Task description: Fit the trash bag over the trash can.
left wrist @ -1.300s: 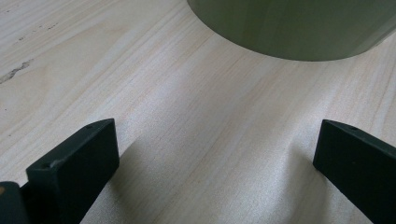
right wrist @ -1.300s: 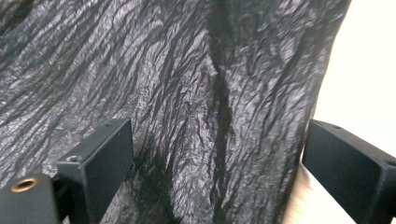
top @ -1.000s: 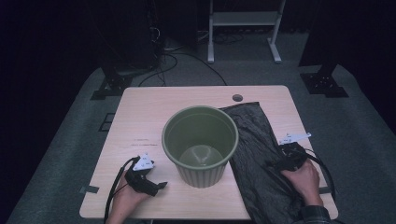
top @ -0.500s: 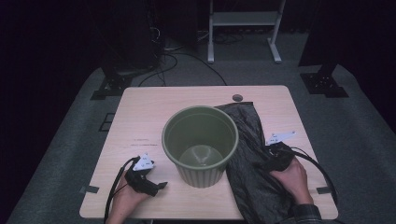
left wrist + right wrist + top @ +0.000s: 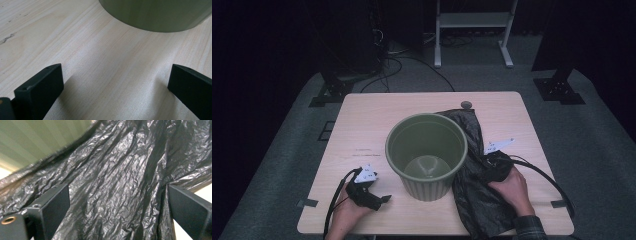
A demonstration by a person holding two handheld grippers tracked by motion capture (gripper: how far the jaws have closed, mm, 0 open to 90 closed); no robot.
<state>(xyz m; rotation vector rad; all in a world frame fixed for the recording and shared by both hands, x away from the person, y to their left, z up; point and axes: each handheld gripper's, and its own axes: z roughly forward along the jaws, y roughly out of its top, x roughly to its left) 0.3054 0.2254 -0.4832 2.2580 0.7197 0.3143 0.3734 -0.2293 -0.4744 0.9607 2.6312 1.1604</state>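
Note:
A ribbed green bin point(image 5: 426, 150) stands upright and empty in the middle of the wooden table point(image 5: 362, 125). A crumpled black plastic bag point(image 5: 474, 202) lies to its right, from the far side of the bin down to the near table edge. My right gripper point(image 5: 482, 162) presses into the bag beside the bin wall; in the right gripper view it point(image 5: 117, 205) is open, with the bag point(image 5: 112, 177) bunched between the wide jaws and the bin point(image 5: 37, 140) behind. My left gripper point(image 5: 381, 200) rests near the front left, open point(image 5: 115, 82) over bare wood, facing the bin's base point(image 5: 160, 15).
A small round disc point(image 5: 466, 105) sits at the table's far edge. Tape strips point(image 5: 307, 203) mark the front corners. A white metal frame point(image 5: 474, 20) and cables stand on the floor behind. Free tabletop lies to the left and far left of the bin.
My right gripper has moved left toward the bin, pushing the bag up against its wall. The left gripper has stayed put.

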